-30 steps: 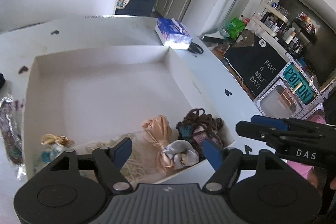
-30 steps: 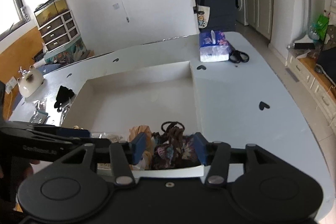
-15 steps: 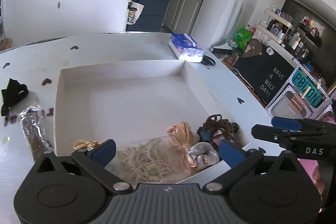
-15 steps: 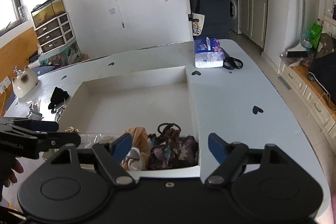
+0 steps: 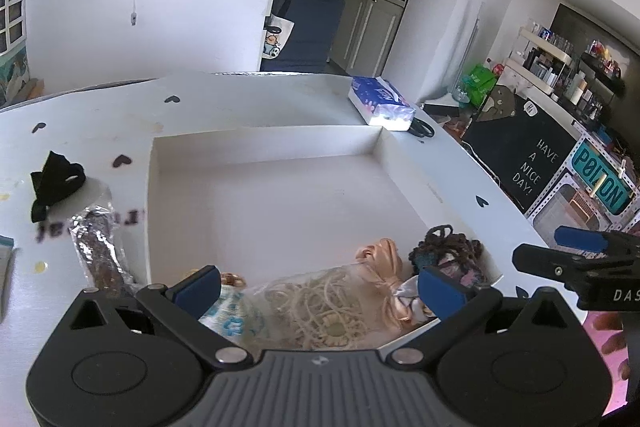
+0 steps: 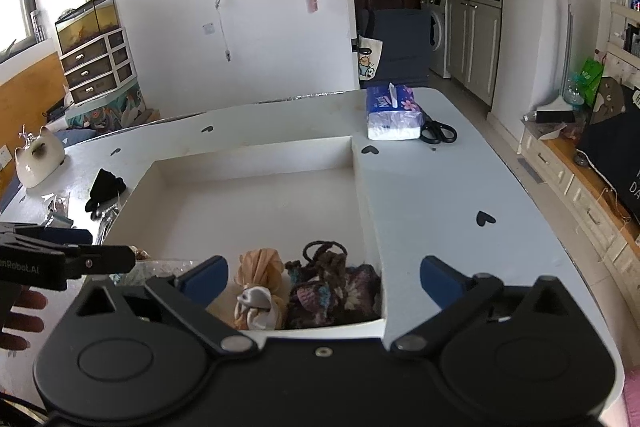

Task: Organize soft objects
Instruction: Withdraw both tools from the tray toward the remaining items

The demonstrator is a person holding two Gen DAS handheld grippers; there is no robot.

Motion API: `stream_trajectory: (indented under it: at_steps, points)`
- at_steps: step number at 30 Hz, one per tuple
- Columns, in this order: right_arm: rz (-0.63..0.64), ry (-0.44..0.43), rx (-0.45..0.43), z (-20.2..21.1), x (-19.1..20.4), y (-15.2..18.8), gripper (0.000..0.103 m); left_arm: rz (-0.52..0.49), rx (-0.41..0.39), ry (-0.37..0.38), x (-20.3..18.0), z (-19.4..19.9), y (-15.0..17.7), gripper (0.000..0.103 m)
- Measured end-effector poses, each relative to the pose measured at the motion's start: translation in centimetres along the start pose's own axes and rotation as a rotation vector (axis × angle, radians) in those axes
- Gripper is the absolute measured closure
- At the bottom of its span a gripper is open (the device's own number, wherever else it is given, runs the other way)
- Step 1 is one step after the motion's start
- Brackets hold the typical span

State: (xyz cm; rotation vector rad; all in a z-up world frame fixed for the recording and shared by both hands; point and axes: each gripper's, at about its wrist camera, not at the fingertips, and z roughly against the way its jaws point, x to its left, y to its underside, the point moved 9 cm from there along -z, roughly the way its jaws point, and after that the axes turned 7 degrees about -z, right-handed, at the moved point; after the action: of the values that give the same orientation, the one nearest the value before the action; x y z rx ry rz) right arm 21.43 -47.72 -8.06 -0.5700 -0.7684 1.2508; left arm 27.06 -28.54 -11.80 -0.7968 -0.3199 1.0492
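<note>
A: Start big. What holds everything?

B: A white table [image 6: 440, 187] with heart stickers, and on it a shallow white box [image 5: 260, 147]. Its far part is bare; the soft things crowd the near edge, probably because that is where both hands reach most easily.

A: Which things?

B: In the near right corner, a dark crocheted piece [image 6: 336, 287]. Beside it, a peach satin scrunchie [image 6: 260, 265] with a grey one [image 6: 256, 301] against it. Further left, a clear bag of cream cord loops [image 5: 320, 303].

A: And the grippers?

B: The left gripper [image 5: 318, 287] has just been opening and stands released, the bag lying under the gap between its blue pads, not pressed. The right gripper [image 6: 320, 277] has also just spread wide, empty; the scrunchies and crochet lie just ahead, below its span.

A: Anything left outside?

B: A black fabric piece [image 5: 56, 179] and a foil-wrapped packet [image 5: 100, 251] on the table left of the box. My guess is those go in next.
</note>
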Motion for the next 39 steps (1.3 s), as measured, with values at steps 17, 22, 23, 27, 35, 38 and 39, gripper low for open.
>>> stream_trajectory:
  at_steps: [17,22,23,27,35,38,39]
  points:
    - [-0.018,0.035,-0.015,-0.2,7.7,0.8,0.000,-0.008,-0.029,-0.003,7.5,3.8,0.4,0.000]
    - [-0.010,0.015,-0.012,-1.0,11.3,1.0,0.000,0.014,-0.038,-0.025,11.2,5.5,0.9,0.000]
    - [-0.007,0.010,-0.012,-1.2,12.0,1.0,0.000,0.018,-0.039,-0.031,11.8,5.8,1.0,0.000]
    - [0.008,-0.012,-0.010,-2.1,15.0,1.0,0.000,0.037,-0.043,-0.055,14.9,7.0,1.4,0.000]
    - [0.051,-0.061,-0.017,-4.2,21.4,0.6,0.000,0.074,-0.051,-0.101,20.8,8.7,2.2,0.000]
    - [0.071,-0.080,-0.018,-5.2,23.7,0.1,0.000,0.081,-0.052,-0.117,22.7,8.8,2.5,0.000]
    - [0.076,-0.085,-0.018,-5.5,24.3,0.1,0.000,0.085,-0.052,-0.121,23.3,8.9,2.6,0.000]
